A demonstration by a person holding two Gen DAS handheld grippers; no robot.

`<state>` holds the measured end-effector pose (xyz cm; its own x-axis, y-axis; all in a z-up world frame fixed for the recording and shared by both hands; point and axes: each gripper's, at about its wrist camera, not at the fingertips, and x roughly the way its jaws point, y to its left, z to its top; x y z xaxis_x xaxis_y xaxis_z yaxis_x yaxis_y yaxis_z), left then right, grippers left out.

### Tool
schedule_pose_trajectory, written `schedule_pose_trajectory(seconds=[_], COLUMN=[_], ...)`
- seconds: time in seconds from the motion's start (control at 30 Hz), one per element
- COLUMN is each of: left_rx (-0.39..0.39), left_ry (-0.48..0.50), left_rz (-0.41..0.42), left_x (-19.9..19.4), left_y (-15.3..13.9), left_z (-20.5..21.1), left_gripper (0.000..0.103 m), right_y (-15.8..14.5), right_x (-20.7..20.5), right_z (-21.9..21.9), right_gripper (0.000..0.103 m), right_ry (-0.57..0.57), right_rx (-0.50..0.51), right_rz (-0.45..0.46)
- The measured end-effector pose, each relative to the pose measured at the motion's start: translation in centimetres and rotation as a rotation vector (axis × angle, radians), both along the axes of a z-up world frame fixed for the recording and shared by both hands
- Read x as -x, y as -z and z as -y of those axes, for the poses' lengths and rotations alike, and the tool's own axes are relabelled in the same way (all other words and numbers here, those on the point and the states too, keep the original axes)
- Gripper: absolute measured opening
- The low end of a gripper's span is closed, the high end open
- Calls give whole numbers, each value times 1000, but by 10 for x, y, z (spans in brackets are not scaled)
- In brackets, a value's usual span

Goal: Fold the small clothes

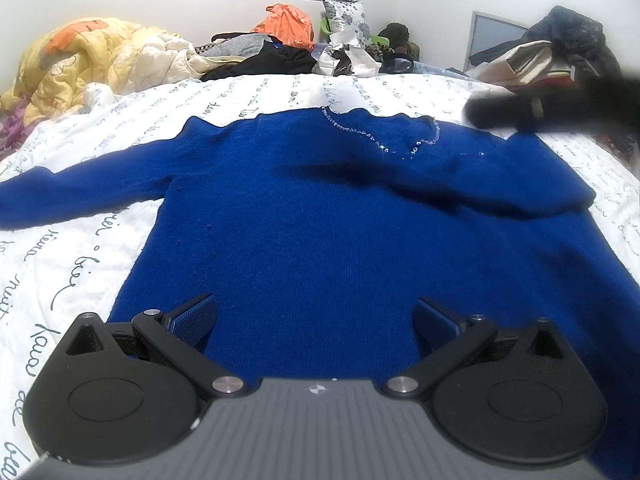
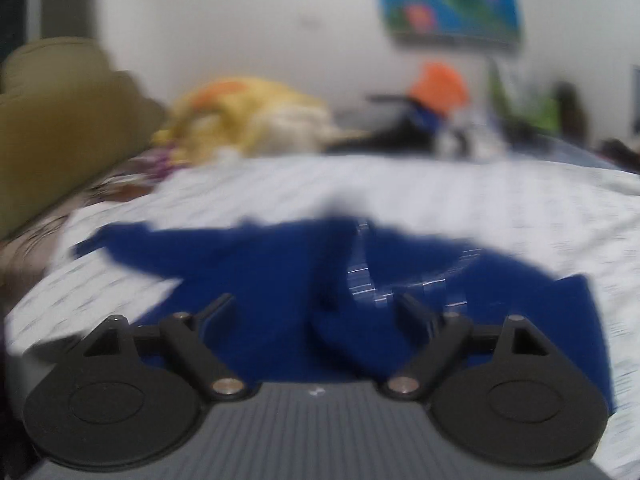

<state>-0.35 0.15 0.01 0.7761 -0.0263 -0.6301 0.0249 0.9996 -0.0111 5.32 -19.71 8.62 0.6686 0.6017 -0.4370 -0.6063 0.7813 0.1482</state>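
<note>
Black jaws spread wide on both, nothing pinched: left gripper (image 1: 316, 322) low centre over the hem, right gripper (image 2: 316, 320) blurred above the chest. Risk: snagging the bead chain (image 1: 376, 136) or dragging knit off square when closing. Blue sweater (image 1: 320, 240) flat on the bed (image 1: 80, 220), mid-frame; one sleeve folded across the chest, other stretched left.

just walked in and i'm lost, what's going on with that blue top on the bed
A person with a claw in each hand is folding a blue sweater spread on a white bedspread. One sleeve already lies folded across the chest; the other is stretched out to the side. The left claw hovers open over the hem, holding nothing. The right claw is open too, and its view is blurred.
</note>
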Motion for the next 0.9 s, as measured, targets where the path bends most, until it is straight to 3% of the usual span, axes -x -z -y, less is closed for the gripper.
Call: schedule_pose_trajectory(seconds=[0.07, 0.17, 0.23, 0.33, 0.4, 0.43, 0.5, 0.53, 0.57, 0.63, 0.73, 0.8, 0.83, 0.9], left_rx=[0, 8, 134, 383, 470, 469, 416, 370, 302, 216, 119, 72, 60, 36], left_ry=[0, 45, 73, 56, -3, -32, -103, -109, -95, -90, -60, -80, -90, -69], left_rz=[0, -11, -20, -95, -114, -126, -189, -169, -176, -164, 53, 134, 121, -2], left_x=[0, -4, -18, -65, -96, -109, -139, -145, -152, -159, -140, -132, -135, -144], left_y=[0, -6, -19, -35, -35, -34, -26, -28, -31, -44, -84, -100, -100, -76], left_z=[0, -1, -10, -25, -31, -31, -27, -22, -15, -9, -9, -21, -26, -38], left_gripper=[103, 103, 103, 103, 99, 93, 66, 33, 7, 5, 5, 5, 5, 6], right_y=[12, 35, 46, 59, 63, 64, 66, 65, 64, 64, 64, 64, 64, 64], right_x=[12, 11, 12, 14, 15, 14, 9, 7, 6, 6, 7, 7, 6, 5], right_z=[2, 25, 44, 70, 82, 85, 87, 86, 84, 83, 81, 82, 81, 79], right_gripper=[86, 86, 86, 86, 86, 86, 86, 86, 86, 86, 86, 86, 86, 86], right_ry=[8, 149, 228, 322, 371, 379, 371, 365, 359, 353, 346, 340, 337, 331], right_rx=[-18, 25, -2, -106, -173, -186, -190, -191, -193, -193, -200, -205, -204, -200], right_rz=[11, 7, -3, -49, -49, -62, -90, -92, -92, -93, -95, -100, -104, -112])
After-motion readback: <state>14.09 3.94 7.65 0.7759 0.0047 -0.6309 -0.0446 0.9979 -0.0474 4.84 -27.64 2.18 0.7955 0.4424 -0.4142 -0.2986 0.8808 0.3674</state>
